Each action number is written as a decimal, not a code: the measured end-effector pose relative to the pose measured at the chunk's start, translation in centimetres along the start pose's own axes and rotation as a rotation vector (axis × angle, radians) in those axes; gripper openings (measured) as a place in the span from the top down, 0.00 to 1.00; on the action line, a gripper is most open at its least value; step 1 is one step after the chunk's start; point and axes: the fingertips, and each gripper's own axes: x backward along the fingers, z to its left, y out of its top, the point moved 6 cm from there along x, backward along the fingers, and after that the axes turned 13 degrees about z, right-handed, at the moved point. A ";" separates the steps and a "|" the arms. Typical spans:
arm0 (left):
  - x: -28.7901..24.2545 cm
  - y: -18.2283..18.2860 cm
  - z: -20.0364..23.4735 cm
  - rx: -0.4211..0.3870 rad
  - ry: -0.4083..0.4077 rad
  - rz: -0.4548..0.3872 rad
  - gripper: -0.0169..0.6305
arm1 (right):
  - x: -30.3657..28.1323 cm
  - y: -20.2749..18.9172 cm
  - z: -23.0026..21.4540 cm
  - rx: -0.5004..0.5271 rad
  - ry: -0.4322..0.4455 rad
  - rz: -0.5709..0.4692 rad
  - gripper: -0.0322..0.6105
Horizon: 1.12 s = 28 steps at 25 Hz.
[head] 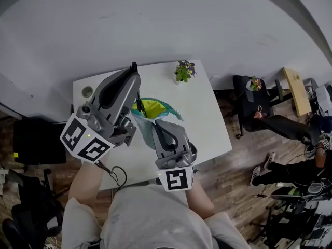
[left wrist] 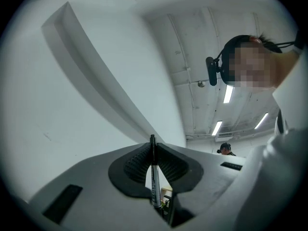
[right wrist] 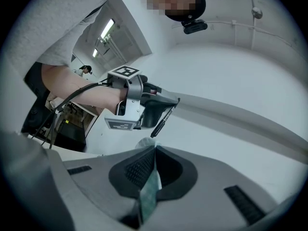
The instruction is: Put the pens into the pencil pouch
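A black pen [left wrist: 154, 177] stands gripped between the pads of my left gripper [left wrist: 153, 146], its tip poking out above them. In the head view that left gripper [head: 134, 68] is raised over the white table [head: 207, 123], and the pen [head: 139, 101] hangs from it towards the pouch's mouth. The pencil pouch [head: 150, 108] is teal with a yellow-green lining and gapes open. My right gripper [head: 157, 123] is shut on the pouch's near edge; the teal fabric [right wrist: 150, 191] shows pinched between its pads [right wrist: 137, 170]. From the right gripper view the left gripper [right wrist: 144, 105] and its pen [right wrist: 162, 121] hang just above.
A small potted plant [head: 183, 71] stands at the table's far edge and a round roll [head: 87, 92] at its far left corner. A cable [head: 116, 175] trails off the near edge. A black chair [head: 36, 139] is left of the table, another [head: 254, 100] to the right.
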 end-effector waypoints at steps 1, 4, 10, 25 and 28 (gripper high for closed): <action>-0.1 0.0 -0.2 0.005 -0.005 -0.001 0.88 | 0.1 0.1 0.0 0.006 -0.001 -0.001 0.91; -0.8 -0.4 -0.8 -0.003 -0.012 0.018 0.88 | 0.2 0.3 0.1 0.021 -0.008 -0.021 0.91; -1.4 -1.8 -1.4 -0.013 -0.020 0.090 0.88 | 0.4 0.6 0.0 0.013 -0.018 -0.020 0.91; -0.9 -2.4 -1.8 -0.056 -0.006 0.173 0.88 | 0.6 1.0 0.1 -0.003 -0.028 -0.023 0.91; -0.5 -2.1 -1.6 -0.052 0.007 0.168 0.88 | 0.7 1.1 0.2 -0.013 -0.033 -0.025 0.91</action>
